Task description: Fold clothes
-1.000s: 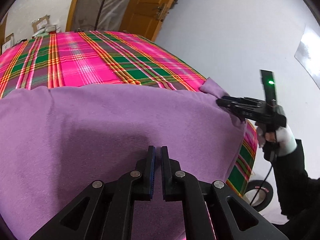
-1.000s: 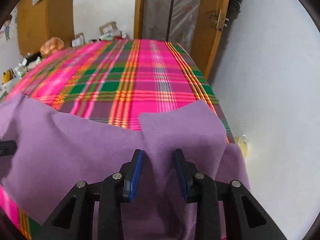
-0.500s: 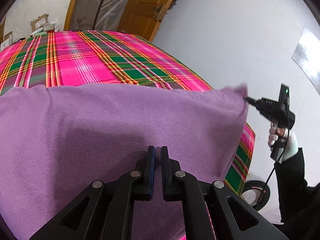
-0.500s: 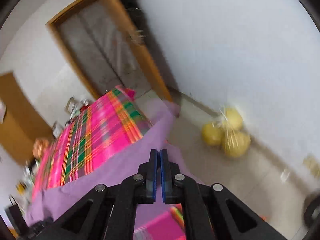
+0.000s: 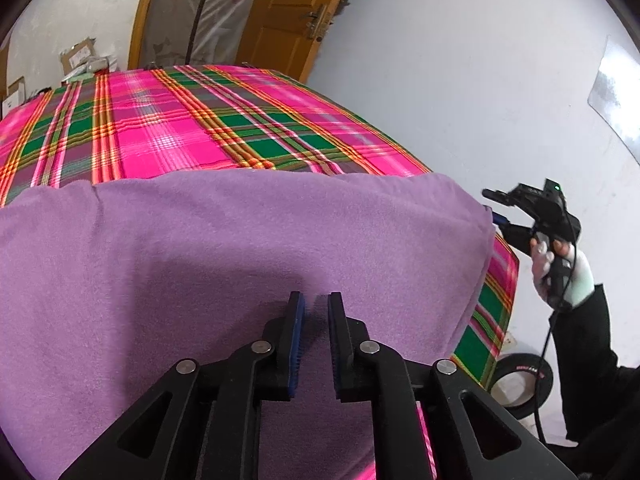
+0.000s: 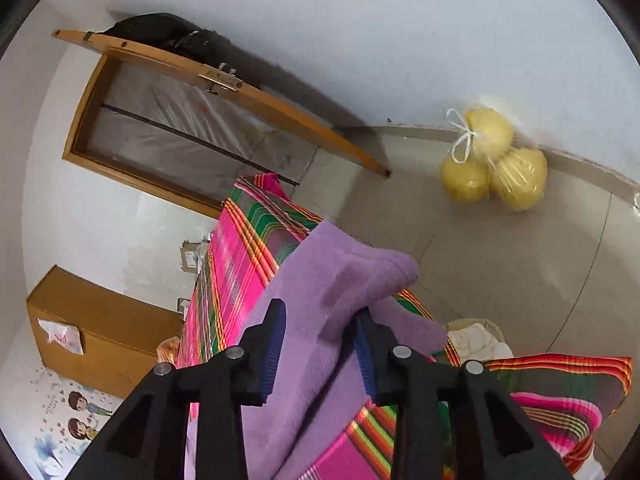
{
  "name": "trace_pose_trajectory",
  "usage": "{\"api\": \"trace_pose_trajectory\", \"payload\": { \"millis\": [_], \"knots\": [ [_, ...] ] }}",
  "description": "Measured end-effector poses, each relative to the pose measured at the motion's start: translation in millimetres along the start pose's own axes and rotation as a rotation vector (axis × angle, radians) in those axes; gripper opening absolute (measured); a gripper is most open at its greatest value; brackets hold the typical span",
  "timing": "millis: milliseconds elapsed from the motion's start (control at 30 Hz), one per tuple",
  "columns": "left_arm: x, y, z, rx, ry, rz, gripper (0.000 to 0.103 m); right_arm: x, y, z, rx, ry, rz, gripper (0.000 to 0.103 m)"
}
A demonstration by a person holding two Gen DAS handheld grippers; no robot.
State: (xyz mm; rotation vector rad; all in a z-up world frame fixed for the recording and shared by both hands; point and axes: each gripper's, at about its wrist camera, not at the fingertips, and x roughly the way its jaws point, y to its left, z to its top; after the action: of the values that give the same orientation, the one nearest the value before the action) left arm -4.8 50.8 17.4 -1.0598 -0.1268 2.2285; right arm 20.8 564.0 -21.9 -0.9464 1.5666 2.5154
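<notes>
The purple cloth (image 5: 248, 256) covers the lower frame, plaid bedspread (image 5: 192, 128) bare above it. The left gripper (image 5: 316, 312) is slightly parted, gripping nothing. The right gripper (image 6: 320, 328) gapes wide, cloth lying loose between its fingers; open floor (image 6: 520, 264) at right.

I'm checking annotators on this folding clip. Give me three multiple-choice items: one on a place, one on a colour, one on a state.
1. Where does the bag of yellow fruit lie?
A. on the floor by the wall
B. on the bed
C. on the cabinet
2. What colour is the cloth being folded?
A. green
B. purple
C. white
3. How is the right claw?
A. shut
B. out of view
C. open

Answers: A, it rests on floor tiles at the wall's foot; B, it is plain purple on the plaid sheet; C, its fingers stand apart around a purple fold.
</notes>
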Motion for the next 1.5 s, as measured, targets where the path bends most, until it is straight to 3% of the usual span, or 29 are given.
{"api": "trace_pose_trajectory", "payload": {
  "millis": [67,100,133,167,267,367,533,700,867,1167,1333,1400,1500],
  "knots": [
    [3.0,-7.6,0.5,0.019,0.009,-0.013,0.018,5.7,-0.3,3.7,-0.007,0.011,-0.029,0.034],
    [5.0,-12.0,0.6,0.033,0.015,-0.018,0.019,8.5,-0.2,4.9,-0.016,0.018,-0.047,0.028],
    [6.9,-16.1,0.8,0.047,0.02,-0.022,0.02,11.2,-0.1,6.1,-0.024,0.025,-0.063,0.006],
    [8.6,-19.3,1.0,0.058,0.025,-0.022,0.021,9.1,1.9,7.0,-0.024,0.018,-0.056,0.003],
    [11.1,-25.5,1.6,0.08,0.034,-0.025,0.021,-19.7,15.8,7.0,-0.075,-0.067,0.004,0.003],
    [11.5,-27.0,2.1,0.086,0.036,-0.032,0.022,-36.0,14.0,7.9,-0.085,-0.107,0.002,0.003],
    [13.5,-34.7,0.1,0.11,0.045,-0.055,0.024,-8.8,-20.0,12.2,0.015,-0.018,-0.052,0.005],
    [12.7,-52.3,-3.5,0.178,0.052,-0.082,0.045,-3.2,-32.9,4.5,0.075,-0.001,-0.039,0.017],
    [21.6,-72.3,-6.4,0.247,0.075,-0.103,0.045,-11.0,-27.3,-3.7,0.055,-0.006,0.006,0.018],
    [32.2,-95.7,-9.9,0.363,0.083,-0.049,0.044,-12.2,-8.8,-8.5,-0.008,0.006,0.05,0.017],
    [33.0,-100.3,-12.4,0.394,0.078,-0.028,0.027,-13.4,-7.6,-5.0,-0.015,-0.002,0.063,0.009],
    [33.3,-102.8,-13.6,0.408,0.077,-0.03,0.011,-14.1,-6.5,-3.8,-0.018,-0.005,0.067,0.008],
    [33.6,-106.5,-15.3,0.43,0.076,-0.034,0.006,-15.2,-5.3,-1.8,-0.019,-0.01,0.07,0.007]
  ]
}}
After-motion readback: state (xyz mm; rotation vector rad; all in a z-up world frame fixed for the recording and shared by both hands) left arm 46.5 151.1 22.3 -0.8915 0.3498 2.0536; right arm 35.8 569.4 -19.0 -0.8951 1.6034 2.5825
